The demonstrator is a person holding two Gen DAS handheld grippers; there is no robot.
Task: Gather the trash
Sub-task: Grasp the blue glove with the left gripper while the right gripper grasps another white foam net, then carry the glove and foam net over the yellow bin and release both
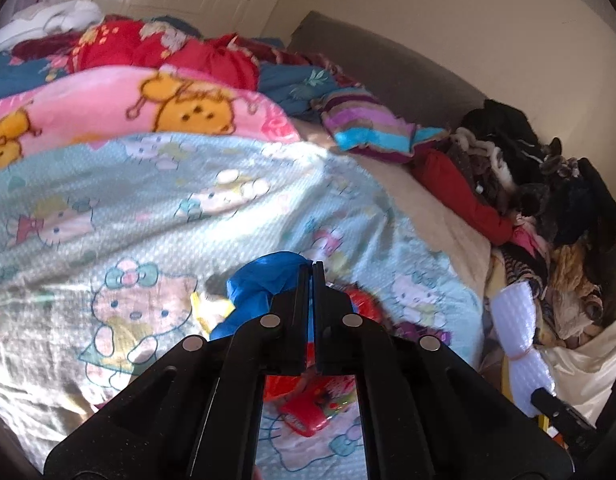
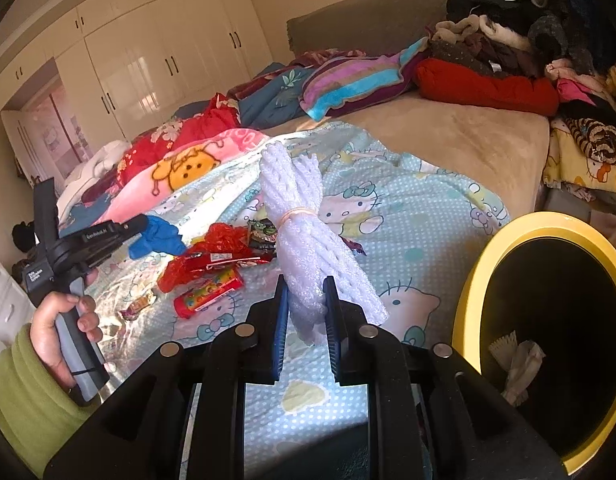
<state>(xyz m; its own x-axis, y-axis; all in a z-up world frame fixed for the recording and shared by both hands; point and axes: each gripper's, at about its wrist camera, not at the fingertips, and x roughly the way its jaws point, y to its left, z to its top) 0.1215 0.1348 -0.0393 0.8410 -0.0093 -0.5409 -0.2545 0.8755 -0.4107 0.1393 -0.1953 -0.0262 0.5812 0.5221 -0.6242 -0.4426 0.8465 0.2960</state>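
Foam bundle (image 2: 304, 240) stands upright, clamped in the right gripper (image 2: 306, 312), with the bin (image 2: 468, 300) just to its right.

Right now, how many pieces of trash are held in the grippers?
2. The white foam net bundle sits between the right gripper's fingers. The crumpled blue plastic bag is pinched by the left gripper. More trash lies loose on the bed.

One white foam-net bundle (image 2: 304, 232), one blue plastic scrap (image 2: 158, 236), one red candy tube (image 2: 208, 296), one yellow-rimmed bin (image 2: 472, 288) at right holding two crumpled tissues (image 2: 516, 360).
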